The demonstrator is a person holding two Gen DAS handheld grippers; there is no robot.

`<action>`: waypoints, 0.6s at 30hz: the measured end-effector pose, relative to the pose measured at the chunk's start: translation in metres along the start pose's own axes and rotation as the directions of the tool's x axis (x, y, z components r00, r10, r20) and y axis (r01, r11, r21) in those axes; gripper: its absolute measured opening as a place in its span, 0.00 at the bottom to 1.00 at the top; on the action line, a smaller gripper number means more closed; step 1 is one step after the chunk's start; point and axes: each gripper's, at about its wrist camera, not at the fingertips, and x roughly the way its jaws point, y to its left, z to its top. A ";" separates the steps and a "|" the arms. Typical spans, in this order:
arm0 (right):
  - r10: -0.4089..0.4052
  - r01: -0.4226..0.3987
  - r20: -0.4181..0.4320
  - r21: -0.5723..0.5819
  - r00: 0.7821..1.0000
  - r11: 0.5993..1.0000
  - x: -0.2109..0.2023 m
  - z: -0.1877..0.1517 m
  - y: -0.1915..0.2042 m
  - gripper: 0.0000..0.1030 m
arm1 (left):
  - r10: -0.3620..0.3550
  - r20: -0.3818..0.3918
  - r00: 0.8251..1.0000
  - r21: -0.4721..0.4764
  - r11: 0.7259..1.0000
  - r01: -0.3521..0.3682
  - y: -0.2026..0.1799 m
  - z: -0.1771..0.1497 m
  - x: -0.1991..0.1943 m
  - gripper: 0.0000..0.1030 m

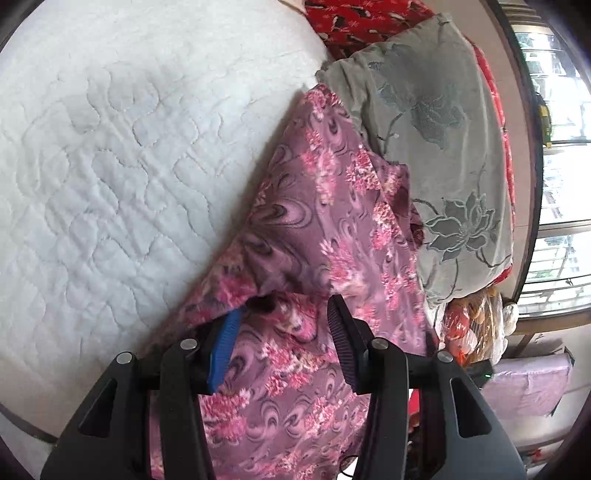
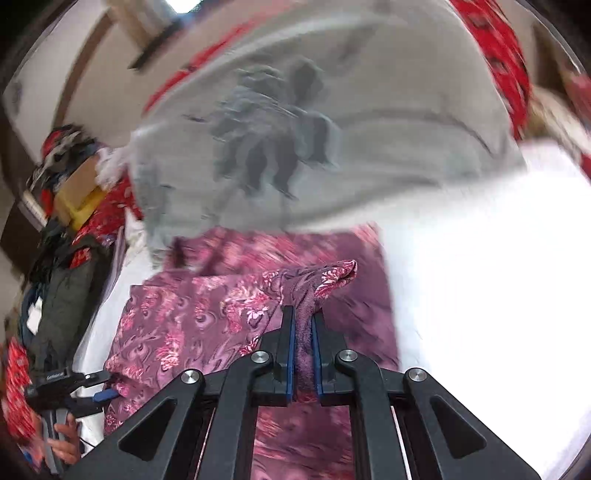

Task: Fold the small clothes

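A purple garment with pink flowers [image 1: 325, 236] lies on a white quilted bed [image 1: 110, 166]. My left gripper [image 1: 282, 325] is open, its jaws standing apart over the garment's near part, with a fold of cloth lying over the blue left pad [image 1: 223, 350]. In the right wrist view the same garment [image 2: 192, 321] is spread below, partly blurred. My right gripper [image 2: 303, 325] is shut on a bunched edge of the garment [image 2: 325, 280], which sticks up past the fingertips. The left gripper [image 2: 85, 384] and the hand holding it show at the lower left of that view.
A grey pillow with a flower pattern [image 1: 436, 122] lies beside the garment, over red patterned bedding [image 1: 362, 18]. It also shows in the right wrist view [image 2: 314, 122]. Windows [image 1: 561, 184] are at the right. Piled clothes and boxes [image 2: 62, 206] stand beside the bed.
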 end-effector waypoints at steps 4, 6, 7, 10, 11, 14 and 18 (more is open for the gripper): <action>0.038 -0.035 -0.029 0.092 0.999 0.995 0.009 -0.010 -0.016 0.13 | -0.046 0.039 0.998 -0.024 0.999 0.047 -0.003 0.004 -0.004 0.48; 0.050 -0.043 -0.059 0.120 0.997 0.992 0.017 -0.013 -0.017 0.13 | -0.051 0.038 0.998 -0.067 0.996 0.054 -0.002 0.011 0.002 0.49; 0.037 -0.027 -0.077 0.120 0.996 0.992 0.021 -0.014 -0.016 0.13 | -0.034 0.028 0.999 -0.082 0.996 0.037 -0.002 0.015 0.007 0.47; 0.049 -0.044 -0.054 0.082 0.997 0.996 0.017 -0.008 -0.005 0.08 | 0.004 0.020 1.000 -0.078 0.997 -0.002 -0.009 0.021 0.011 0.26; 0.083 -0.081 -0.015 0.082 0.996 0.993 0.009 -0.004 -0.002 0.07 | 0.003 0.031 1.000 -0.067 0.998 -0.001 -0.011 0.021 0.009 0.22; 0.163 -0.171 0.090 0.086 0.982 0.982 -0.019 0.008 0.001 0.07 | 0.033 0.054 0.998 -0.066 0.997 -0.030 -0.008 0.022 0.002 0.21; 0.036 -0.036 -0.011 0.058 0.999 0.998 0.000 0.007 -0.014 0.07 | 0.109 -0.020 0.994 -0.065 0.992 -0.110 0.006 0.019 0.009 0.21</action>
